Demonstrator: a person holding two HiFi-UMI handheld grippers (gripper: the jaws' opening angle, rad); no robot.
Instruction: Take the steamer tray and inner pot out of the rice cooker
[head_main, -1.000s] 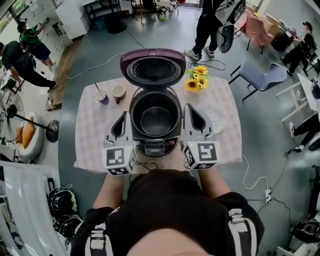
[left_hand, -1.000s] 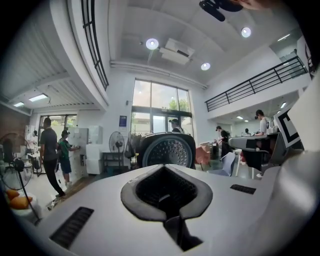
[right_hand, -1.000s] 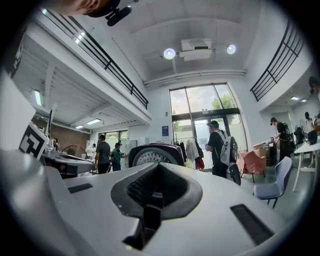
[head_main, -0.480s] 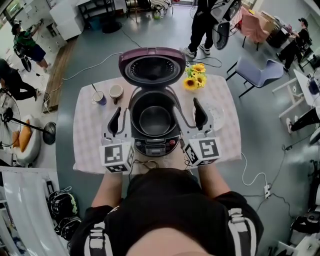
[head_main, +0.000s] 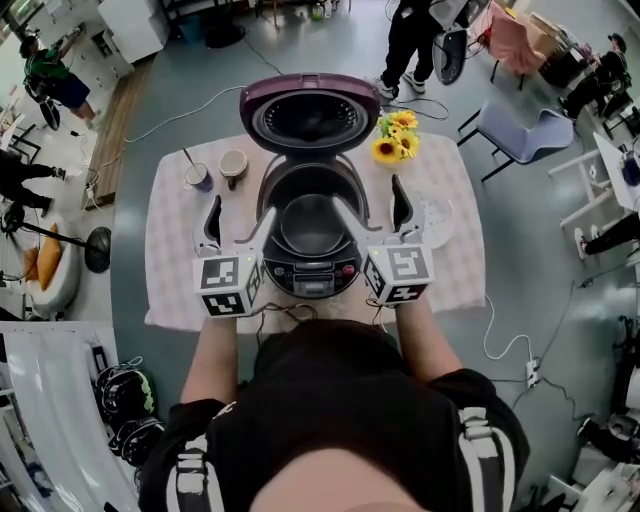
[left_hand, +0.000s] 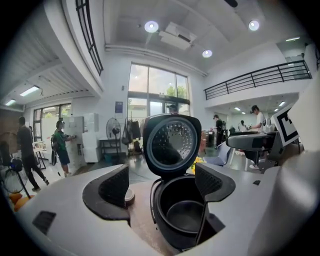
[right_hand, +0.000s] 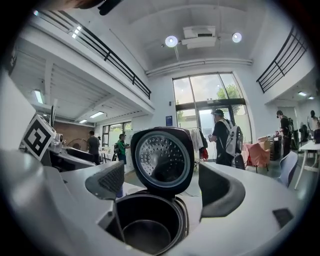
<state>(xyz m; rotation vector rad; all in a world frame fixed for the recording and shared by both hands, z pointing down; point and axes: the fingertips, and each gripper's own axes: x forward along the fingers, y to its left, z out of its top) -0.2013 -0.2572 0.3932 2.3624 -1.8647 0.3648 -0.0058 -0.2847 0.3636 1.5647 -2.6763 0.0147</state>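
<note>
Approach: my left gripper (head_main: 241, 212) and right gripper (head_main: 368, 203), jaws just spread, straddle the rice cooker (head_main: 312, 275) rim unpressed; next I pinch and lift.

A round rice cooker (head_main: 310, 278) has a glossy dark plastic body and a smooth purple lid (head_main: 312, 80). Its dark inner pot (head_main: 311, 228) looks like matt metal; the lid's perforated inner plate (left_hand: 171, 146) gleams like metal. The pale checked tablecloth (head_main: 175, 275) is cloth. The left gripper (left_hand: 162, 178) is matt pale plastic with ribbed black pads (left_hand: 112, 187).

It was a tall open lab hall: mezzanine railing (left_hand: 260, 79), glazed entrance (left_hand: 157, 87) at the far end, people (head_main: 410, 40) standing about.
</note>
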